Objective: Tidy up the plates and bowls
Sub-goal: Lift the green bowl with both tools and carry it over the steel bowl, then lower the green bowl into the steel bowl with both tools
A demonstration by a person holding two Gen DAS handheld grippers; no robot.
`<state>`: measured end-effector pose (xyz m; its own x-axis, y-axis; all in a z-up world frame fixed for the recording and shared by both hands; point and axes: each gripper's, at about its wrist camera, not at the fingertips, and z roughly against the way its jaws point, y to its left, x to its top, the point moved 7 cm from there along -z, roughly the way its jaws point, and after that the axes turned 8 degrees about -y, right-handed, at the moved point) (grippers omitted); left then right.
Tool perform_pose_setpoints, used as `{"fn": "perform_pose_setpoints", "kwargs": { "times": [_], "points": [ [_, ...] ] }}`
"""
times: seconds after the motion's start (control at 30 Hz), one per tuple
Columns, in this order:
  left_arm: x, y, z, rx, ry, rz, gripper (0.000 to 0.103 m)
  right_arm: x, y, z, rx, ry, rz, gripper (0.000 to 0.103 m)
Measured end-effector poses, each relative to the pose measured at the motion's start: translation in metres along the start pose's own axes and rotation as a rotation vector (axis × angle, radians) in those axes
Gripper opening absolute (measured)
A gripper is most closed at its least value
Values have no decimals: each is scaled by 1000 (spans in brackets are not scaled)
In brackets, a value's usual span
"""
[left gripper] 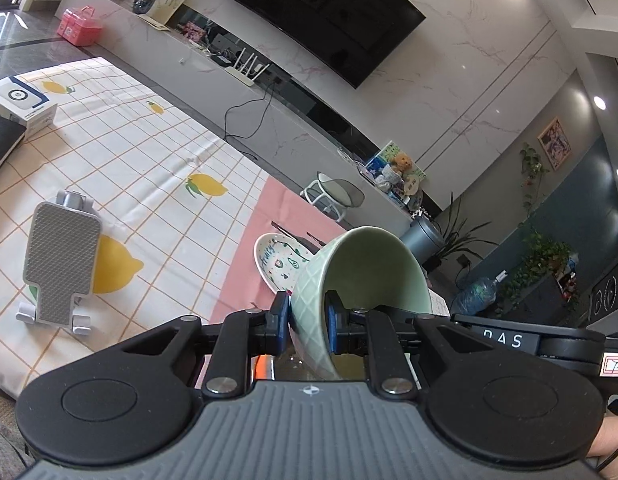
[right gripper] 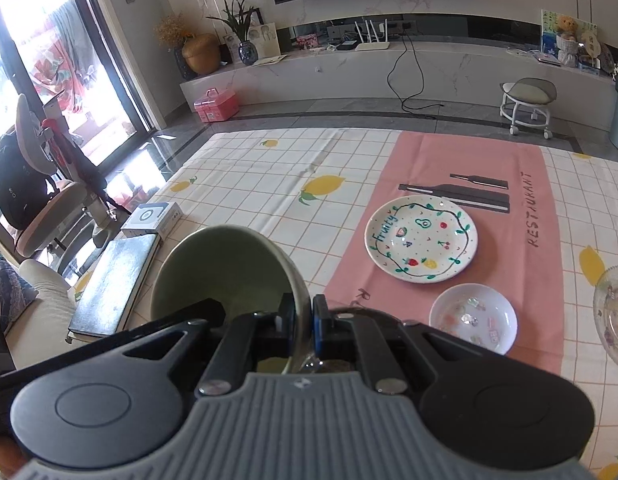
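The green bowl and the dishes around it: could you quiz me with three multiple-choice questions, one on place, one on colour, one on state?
1. The fruit-painted plate lies on:
A. the pink placemat
B. the floor
C. the white stool

2. The pads gripping the green bowl are:
A. red
B. blue
C. yellow

3. The green bowl is:
A. flat on the table
B. upside down on a plate
C. held tilted by both grippers

Answers: 1 A, the placemat shows all around it. 2 B, blue pads pinch the wall. 3 C, left gripper and right gripper each clamp the rim.

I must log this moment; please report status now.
Left gripper shut on green bowl, right gripper too. Fruit plate on pink mat. Nothing blocking.
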<state>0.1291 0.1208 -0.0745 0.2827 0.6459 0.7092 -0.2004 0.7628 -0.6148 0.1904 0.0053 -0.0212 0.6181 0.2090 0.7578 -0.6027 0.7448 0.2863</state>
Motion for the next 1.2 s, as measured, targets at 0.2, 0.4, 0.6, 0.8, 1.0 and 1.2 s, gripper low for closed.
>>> {"fn": "perform_pose_setpoints", "kwargs": {
  "times": [0.2, 0.4, 0.6, 0.8, 1.0, 1.2],
  "points": [
    [-16, -14, -9, 7, 51, -92, 20, -24, -27, 9, -16, -5, -125, 7],
    [-26, -17, -18, 14, 105, -126, 20, -40, -44, 3, -5, 34, -194, 7],
    [-39, -17, -28, 37, 180, -164, 21, -51, -56, -4, -25, 66, -220, 7],
    [-46, -19, -29, 73, 197, -227, 21, -63, -60, -12, -39, 109, -201, 8],
    [-46, -21, -28, 77, 188, -253, 22, -67, -58, -16, -37, 119, -179, 9],
    [-45, -22, -26, 64, 186, -248, 29, -67, -55, -16, -55, 110, -140, 9]
  ]
}}
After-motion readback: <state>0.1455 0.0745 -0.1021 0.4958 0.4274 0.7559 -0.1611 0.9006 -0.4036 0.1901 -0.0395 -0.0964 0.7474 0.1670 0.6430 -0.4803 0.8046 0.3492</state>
